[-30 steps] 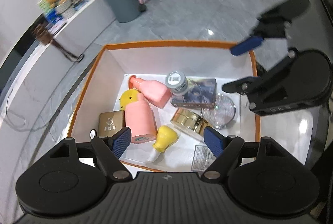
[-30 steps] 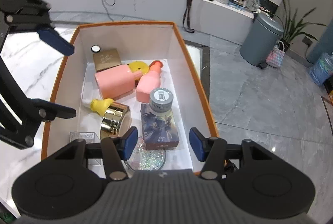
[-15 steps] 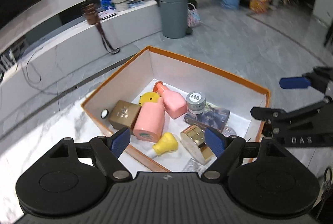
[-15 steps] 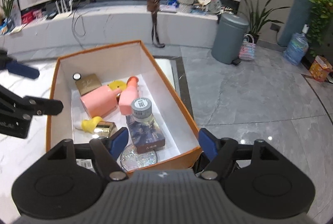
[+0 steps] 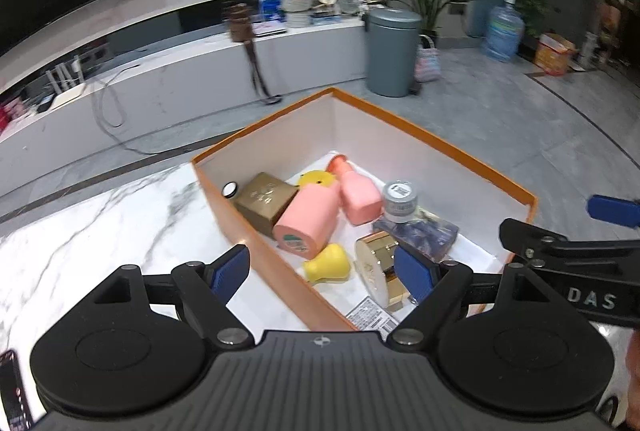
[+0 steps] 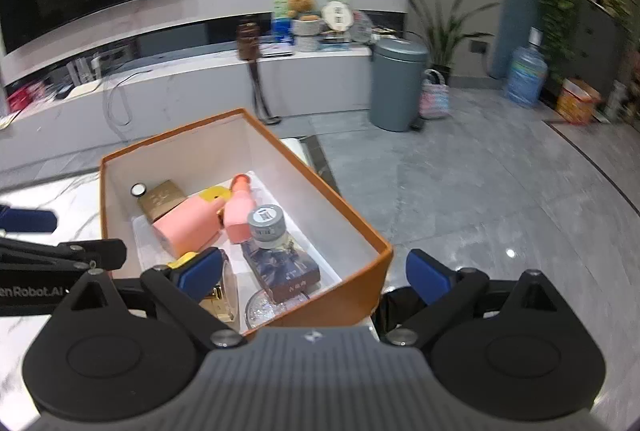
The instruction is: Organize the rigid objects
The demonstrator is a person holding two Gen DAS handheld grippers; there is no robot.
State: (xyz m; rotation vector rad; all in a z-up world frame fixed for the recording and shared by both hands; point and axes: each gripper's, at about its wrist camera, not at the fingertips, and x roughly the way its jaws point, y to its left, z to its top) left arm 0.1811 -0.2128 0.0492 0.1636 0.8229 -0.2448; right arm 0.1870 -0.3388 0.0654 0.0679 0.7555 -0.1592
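Note:
An orange box with white walls stands on the marble table. It holds two pink bottles, a brown carton, a yellow bulb, a gold jar, a grey-capped jar and a dark blue carton. My left gripper is open and empty, above the box's near-left wall. My right gripper is open and empty, above the box's near-right corner. The right gripper also shows at the right of the left wrist view.
The table's edge runs just beyond the box, with grey tiled floor below. A grey bin and a long white counter stand further off. A phone lies at the table's near-left.
Both grippers have risen and pulled back from the box and tilted up, so the room shows beyond it. Both stay open and empty. The box's contents have not moved.

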